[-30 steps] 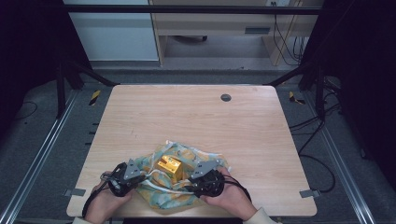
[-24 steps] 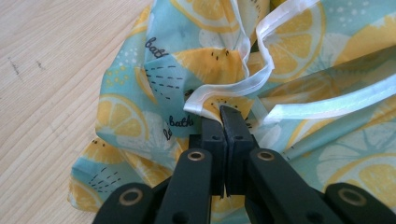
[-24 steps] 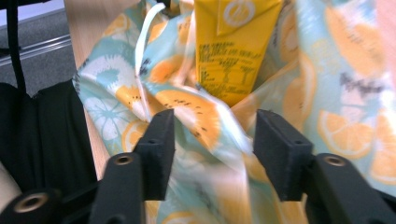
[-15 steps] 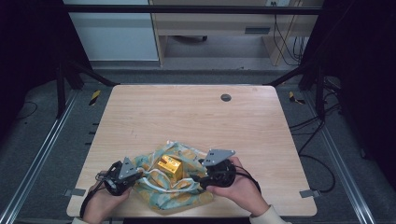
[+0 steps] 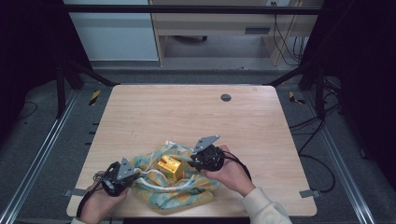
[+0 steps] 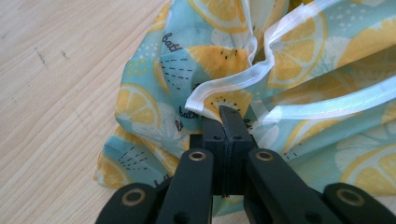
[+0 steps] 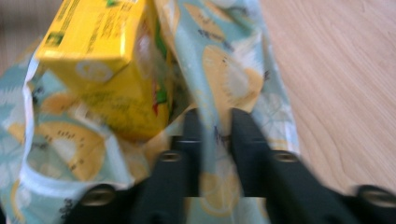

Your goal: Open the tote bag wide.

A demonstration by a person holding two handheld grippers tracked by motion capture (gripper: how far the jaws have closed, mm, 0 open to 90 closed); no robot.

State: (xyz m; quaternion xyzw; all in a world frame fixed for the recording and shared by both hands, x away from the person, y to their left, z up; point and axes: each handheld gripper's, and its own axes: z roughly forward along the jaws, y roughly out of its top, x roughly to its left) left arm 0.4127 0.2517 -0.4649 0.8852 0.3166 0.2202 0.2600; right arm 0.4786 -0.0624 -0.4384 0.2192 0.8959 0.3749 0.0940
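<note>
Lemon-print cloth (image 5: 180, 184) lies crumpled at the lower centre of the high view, near the front edge of the wooden desk (image 5: 187, 116), w/ a yellow box (image 5: 169, 165) sitting on top of it roughly mid-cloth. The cloth is pale teal w/ yellow lemon slices and a white hem; in the left gripper view the cloth (image 6: 280, 84) covers the centre and right of the frame, bare desk (image 6: 56, 93) at the left. Left tool (image 6: 226, 125), bottom centre of that view, has its jaws pressed together on a fold of the cloth just below the white hem. In the high view the left tool (image 5: 134, 176) sits at the cloth's left edge, held by the left hand (image 5: 100, 200) at lower left. Right tool (image 7: 215, 122) is blurred in the right gripper view; a strip of cloth (image 7: 224, 70) runs between its jaws, which look a bit apart, so can't tell if it actually grips. The yellow box (image 7: 109, 60) fills the upper left there, just beside the tool. In the high view the right tool (image 5: 194, 161) is at the cloth's right side, right hand (image 5: 231, 172) behind it.
</note>
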